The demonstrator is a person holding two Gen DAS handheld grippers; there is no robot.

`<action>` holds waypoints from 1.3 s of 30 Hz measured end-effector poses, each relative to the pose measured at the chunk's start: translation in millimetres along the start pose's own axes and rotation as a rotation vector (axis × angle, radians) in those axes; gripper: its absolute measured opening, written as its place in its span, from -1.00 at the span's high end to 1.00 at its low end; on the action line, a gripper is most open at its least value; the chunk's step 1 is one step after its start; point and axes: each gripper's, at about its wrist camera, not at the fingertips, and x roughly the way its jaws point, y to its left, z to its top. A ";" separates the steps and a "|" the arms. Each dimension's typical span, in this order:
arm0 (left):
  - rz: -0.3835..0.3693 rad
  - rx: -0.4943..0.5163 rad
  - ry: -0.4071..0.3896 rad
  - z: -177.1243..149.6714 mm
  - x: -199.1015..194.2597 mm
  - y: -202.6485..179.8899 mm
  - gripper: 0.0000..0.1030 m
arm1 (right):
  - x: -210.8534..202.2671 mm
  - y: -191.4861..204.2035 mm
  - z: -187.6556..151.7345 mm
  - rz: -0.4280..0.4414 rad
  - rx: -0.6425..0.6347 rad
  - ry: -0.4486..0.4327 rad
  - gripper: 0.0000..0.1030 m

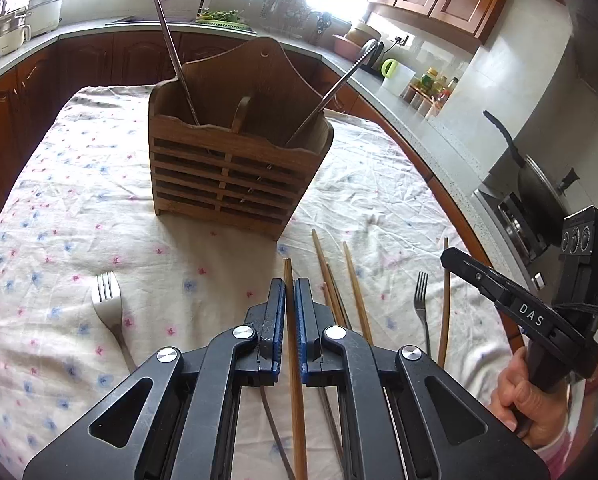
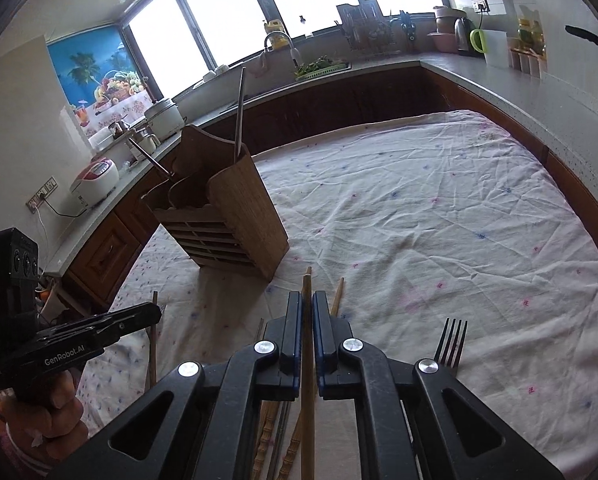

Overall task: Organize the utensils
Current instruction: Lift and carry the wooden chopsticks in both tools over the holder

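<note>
A slatted wooden utensil holder stands on the floral tablecloth, with two metal utensils leaning in it; it also shows in the right wrist view. My left gripper is shut on a brown wooden chopstick that runs forward between its fingers. My right gripper is shut on a lighter wooden chopstick. Several more chopsticks lie on the cloth between the two grippers. A silver fork lies to the left, a dark fork to the right, also in the right wrist view.
A kitchen counter curves around the table with a sink, pots, a kettle and jars. A pan sits on the stove at right. The far half of the tablecloth shows only wrinkled fabric.
</note>
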 end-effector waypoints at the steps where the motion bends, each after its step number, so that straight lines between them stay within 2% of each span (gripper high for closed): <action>1: -0.019 -0.012 -0.011 0.6 -7.6 2.7 0.92 | -5.7 2.3 0.9 0.008 -0.002 -0.012 0.90; 3: -0.047 -0.029 -0.040 2.8 -18.2 5.8 0.92 | -16.3 6.8 3.9 0.013 -0.009 -0.035 0.90; 12: -0.084 -0.047 -0.180 9.9 -69.3 3.4 0.92 | -57.8 28.3 20.4 0.038 -0.043 -0.144 0.90; 17: -0.075 -0.053 -0.250 14.2 -93.3 9.5 0.92 | -73.6 38.6 28.9 0.050 -0.062 -0.192 0.90; 32: -0.028 -0.052 -0.323 33.7 -107.3 20.5 0.92 | -76.3 55.1 51.7 0.085 -0.091 -0.250 0.90; 39: -0.016 -0.037 -0.384 55.5 -121.3 23.6 0.92 | -73.2 61.0 72.1 0.111 -0.086 -0.290 0.90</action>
